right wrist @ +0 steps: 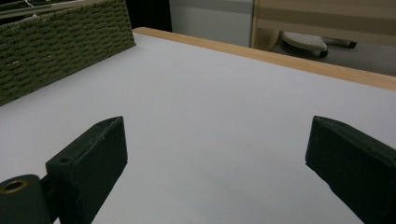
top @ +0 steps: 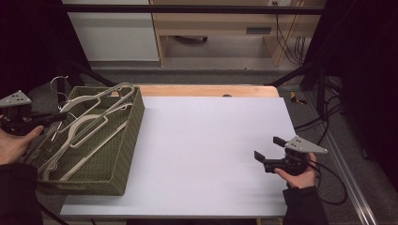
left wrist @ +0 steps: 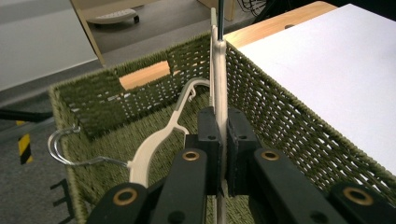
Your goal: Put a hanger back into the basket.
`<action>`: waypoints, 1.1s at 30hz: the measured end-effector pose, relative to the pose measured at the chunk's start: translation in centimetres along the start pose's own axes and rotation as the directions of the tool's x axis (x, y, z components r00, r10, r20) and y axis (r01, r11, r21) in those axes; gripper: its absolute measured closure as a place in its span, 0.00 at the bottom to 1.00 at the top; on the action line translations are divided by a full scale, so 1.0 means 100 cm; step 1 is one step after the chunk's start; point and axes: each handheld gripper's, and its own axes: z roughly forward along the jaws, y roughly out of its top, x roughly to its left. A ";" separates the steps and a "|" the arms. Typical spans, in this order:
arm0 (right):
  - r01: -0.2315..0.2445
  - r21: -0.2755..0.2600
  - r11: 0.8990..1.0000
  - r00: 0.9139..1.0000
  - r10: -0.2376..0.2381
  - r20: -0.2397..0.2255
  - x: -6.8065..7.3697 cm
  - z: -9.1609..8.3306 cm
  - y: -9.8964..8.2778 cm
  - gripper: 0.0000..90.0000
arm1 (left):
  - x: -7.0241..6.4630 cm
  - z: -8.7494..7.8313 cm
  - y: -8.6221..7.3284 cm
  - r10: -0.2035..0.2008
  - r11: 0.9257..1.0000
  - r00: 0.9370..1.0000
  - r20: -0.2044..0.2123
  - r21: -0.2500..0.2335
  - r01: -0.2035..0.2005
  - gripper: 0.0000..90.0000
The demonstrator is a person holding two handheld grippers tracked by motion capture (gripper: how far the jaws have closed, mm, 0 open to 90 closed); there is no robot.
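In green basket point(left wrist: 299, 135) at surface's left, our left tool point(left wrist: 223, 154) pinches 1 pale hanger point(left wrist: 219, 93) tight. Not lifted out yet. Right tool point(right wrist: 215, 158) wide open, empty, over white surface point(right wrist: 224, 93).

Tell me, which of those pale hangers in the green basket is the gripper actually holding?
The hanger seen edge-on, standing upright between the left gripper jaws, which are shut on it. Another hanger, with its wire hook showing, lies loose in the basket beside it.

No readable text from here

I can make out no words, labels, brands or numbers on the basket point(top: 123, 154), the hangers point(top: 89, 123) or the tabletop point(top: 206, 150).
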 end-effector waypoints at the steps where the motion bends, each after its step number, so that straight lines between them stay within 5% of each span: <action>1: -0.003 0.000 1.000 1.000 0.003 0.000 0.000 0.000 0.000 0.07 | -0.001 0.002 -0.002 -0.009 1.000 1.000 0.002 -0.004 0.009 0.96; 17: -0.002 0.005 1.000 1.000 0.002 -0.005 0.002 0.002 -0.001 0.07 | -0.006 0.036 -0.033 -0.101 0.993 0.995 0.021 0.065 0.100 0.96; 27: 0.000 0.000 1.000 1.000 0.000 -0.011 0.001 0.000 0.000 0.08 | -0.005 0.051 -0.043 -0.177 0.979 0.984 0.031 0.111 0.173 0.95; 33: -0.002 0.001 1.000 1.000 0.002 -0.010 0.002 0.000 0.000 0.08 | -0.004 0.056 -0.045 -0.192 0.969 0.981 -0.034 0.153 0.195 0.94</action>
